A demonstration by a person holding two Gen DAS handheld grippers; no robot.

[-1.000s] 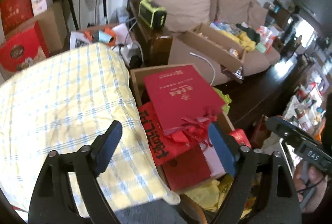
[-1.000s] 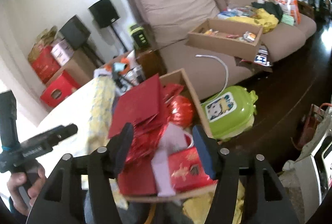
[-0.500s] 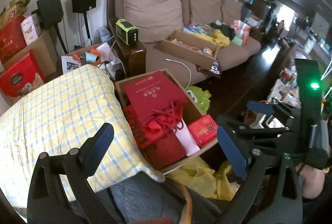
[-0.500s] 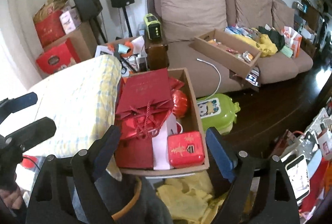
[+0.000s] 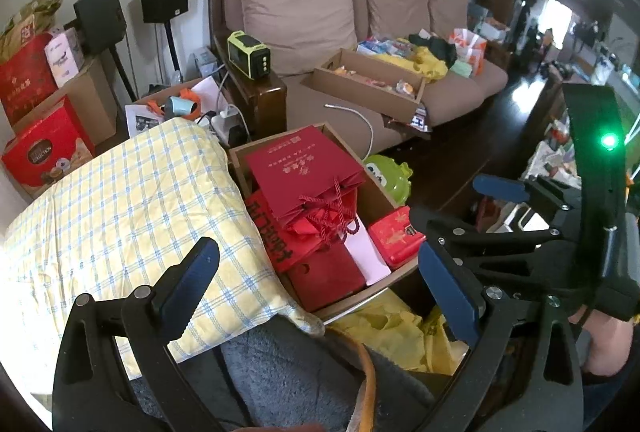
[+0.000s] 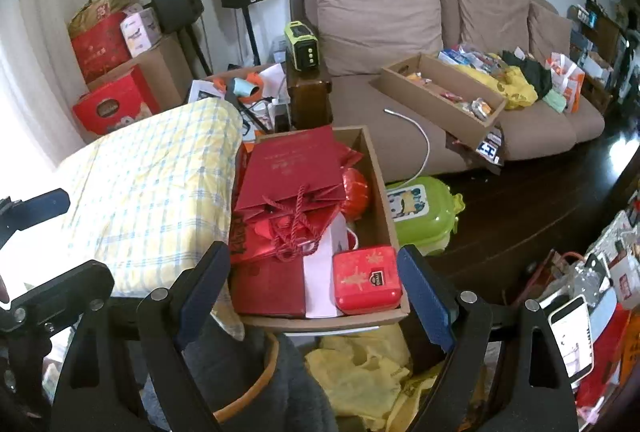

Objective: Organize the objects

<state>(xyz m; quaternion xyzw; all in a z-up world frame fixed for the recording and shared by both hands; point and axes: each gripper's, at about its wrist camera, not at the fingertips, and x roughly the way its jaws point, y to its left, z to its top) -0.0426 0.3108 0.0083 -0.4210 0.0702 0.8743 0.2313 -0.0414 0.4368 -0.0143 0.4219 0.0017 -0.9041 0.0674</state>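
Note:
A cardboard box holds a large red gift bag with cord handles, further red bags, a flat dark red box, a white envelope and a red tin. In the left wrist view the same cardboard box and red tin sit ahead. My left gripper hangs open over the pillow's corner and the box's near edge, holding nothing. My right gripper is open above the box's near end, also bare. Each gripper shows in the other view: right gripper, left gripper.
A yellow checked pillow lies left of the box. Below are a yellow plastic bag and grey cloth. A green toy case sits on the dark floor. A brown sofa carries a long cardboard tray.
Both grippers have drawn back and up from the box, so more of the room shows. Their jaws stand wider than a second ago. Since half a second ago, little has moved.

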